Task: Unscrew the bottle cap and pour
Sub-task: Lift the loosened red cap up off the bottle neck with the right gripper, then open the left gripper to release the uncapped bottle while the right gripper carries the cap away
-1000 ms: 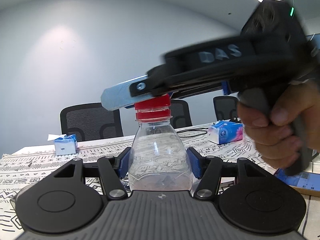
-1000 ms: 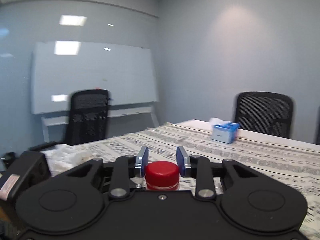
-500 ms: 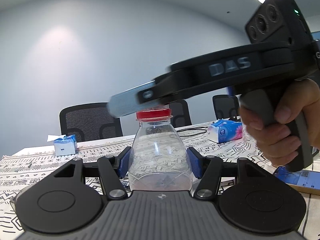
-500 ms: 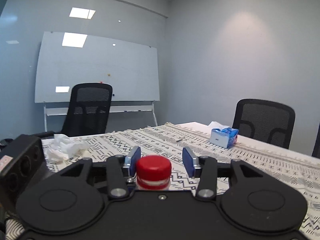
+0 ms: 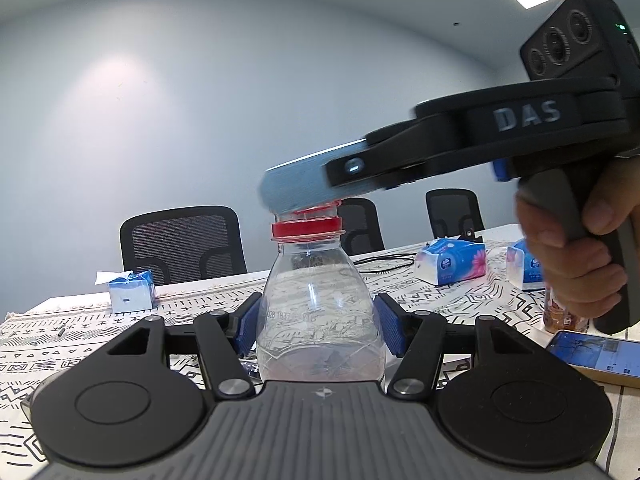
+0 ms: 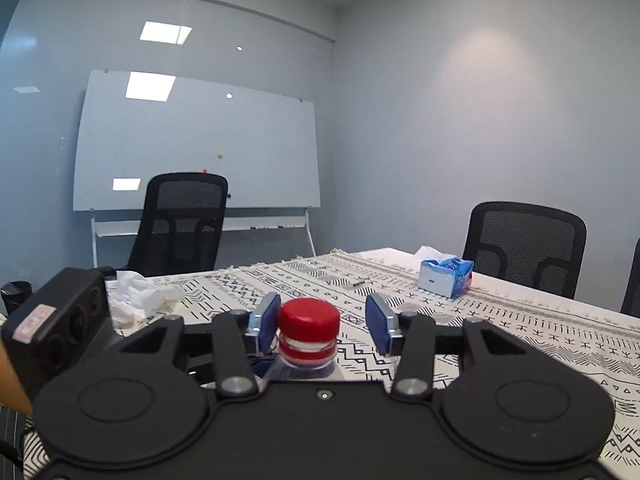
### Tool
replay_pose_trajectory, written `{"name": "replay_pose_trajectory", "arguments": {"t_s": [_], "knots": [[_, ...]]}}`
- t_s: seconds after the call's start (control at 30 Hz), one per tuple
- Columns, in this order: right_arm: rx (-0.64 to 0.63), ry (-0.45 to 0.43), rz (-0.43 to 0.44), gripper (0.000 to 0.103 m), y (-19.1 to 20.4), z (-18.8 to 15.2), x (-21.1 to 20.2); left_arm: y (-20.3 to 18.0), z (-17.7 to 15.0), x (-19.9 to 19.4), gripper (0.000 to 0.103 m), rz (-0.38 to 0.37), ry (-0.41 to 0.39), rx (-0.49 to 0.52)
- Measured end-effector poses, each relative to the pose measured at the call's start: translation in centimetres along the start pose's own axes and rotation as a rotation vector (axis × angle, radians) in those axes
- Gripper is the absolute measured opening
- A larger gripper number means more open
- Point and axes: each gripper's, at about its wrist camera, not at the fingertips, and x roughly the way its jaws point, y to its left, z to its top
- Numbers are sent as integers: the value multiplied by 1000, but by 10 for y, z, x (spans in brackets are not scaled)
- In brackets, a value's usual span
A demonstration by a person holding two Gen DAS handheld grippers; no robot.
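1. Because the cap must be turned against a steady body, the left gripper [image 5: 318, 326] is clenched on the clear bottle [image 5: 318, 320], which stands upright on the patterned table [image 6: 500, 320], away from its edges.
2. The right gripper [image 6: 322, 322] is released; its pads stand apart on both sides of the red cap [image 6: 309, 316], which sits on the neck.
3. The bottle appears nearly empty.
4. Farther off, a blue tissue box [image 6: 446, 276] lies near the far edge.

A patterned tablecloth [image 6: 500, 320] covers the table, bearing tissue packs [image 5: 451, 261] and a phone [image 5: 596, 354].
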Motion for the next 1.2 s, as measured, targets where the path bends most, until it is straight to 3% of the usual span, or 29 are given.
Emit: {"name": "replay_pose_trajectory", "arguments": {"t_s": [0.1, 0.33, 0.47, 0.57, 0.67, 0.93, 1.13, 1.2], "knots": [[6, -4, 14, 34, 2, 0, -4, -2, 0, -2, 57, 3, 0, 2], [13, -39, -9, 33, 3, 4, -16, -5, 1, -5, 57, 8, 0, 6], [77, -42, -92, 33, -7, 6, -26, -3, 1, -4, 58, 8, 1, 7], [153, 7, -192, 33, -19, -4, -30, -4, 2, -3, 58, 15, 5, 7], [219, 111, -297, 33, -28, -23, -25, -4, 2, -2, 58, 24, 10, 5], [377, 421, -440, 34, -30, -84, 13, -10, 2, -2, 59, 57, 24, 19], [379, 494, -495, 34, -19, -98, 23, -7, 4, -3, 59, 46, 48, 0], [382, 490, -510, 34, -17, -98, 23, -6, 5, -4, 64, 39, 51, -5]]}}
